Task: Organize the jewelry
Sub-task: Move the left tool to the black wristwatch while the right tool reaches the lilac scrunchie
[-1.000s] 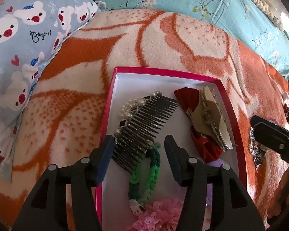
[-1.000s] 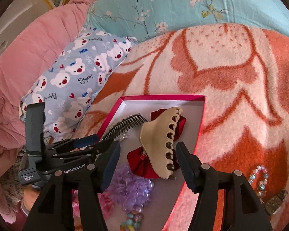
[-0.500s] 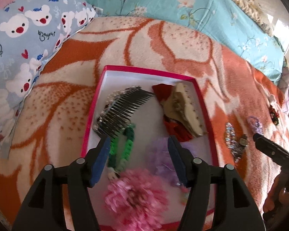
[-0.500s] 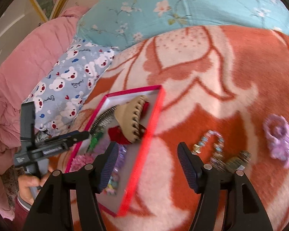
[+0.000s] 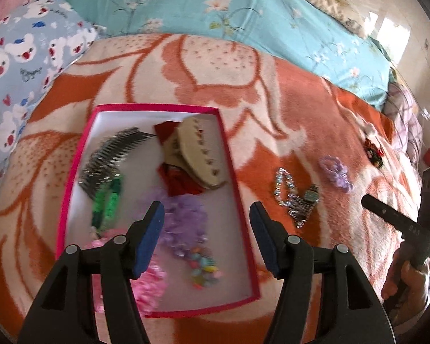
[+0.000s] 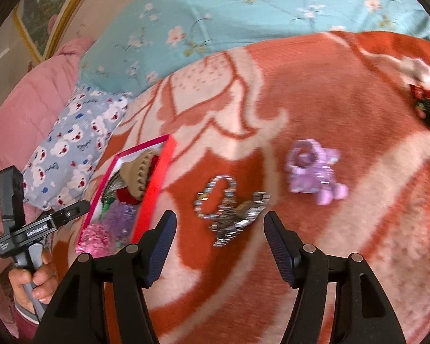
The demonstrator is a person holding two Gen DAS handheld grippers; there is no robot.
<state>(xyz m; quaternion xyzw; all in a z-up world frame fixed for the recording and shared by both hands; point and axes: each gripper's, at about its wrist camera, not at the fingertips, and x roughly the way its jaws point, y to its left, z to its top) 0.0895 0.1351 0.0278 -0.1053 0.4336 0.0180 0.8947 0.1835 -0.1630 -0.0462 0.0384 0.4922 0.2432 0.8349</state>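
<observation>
A: How is the beaded bracelet [image 6: 229, 209] likely handling?

B: Probably light, limp and slippery; its bunched metallic end is looking like the safest hold.

A: Where is it lying?

B: On the bed blanket [image 6: 315, 109], just ahead of the right tongs [image 6: 218, 250], beside the pink box [image 6: 154, 180]. Both the right tongs and the left tongs [image 5: 206, 239] are standing wide, gripping nothing

A home bedroom: a bed's orange blanket [image 5: 272, 86], pillows [image 5: 28, 57] and floral quilt [image 5: 243, 14].
</observation>
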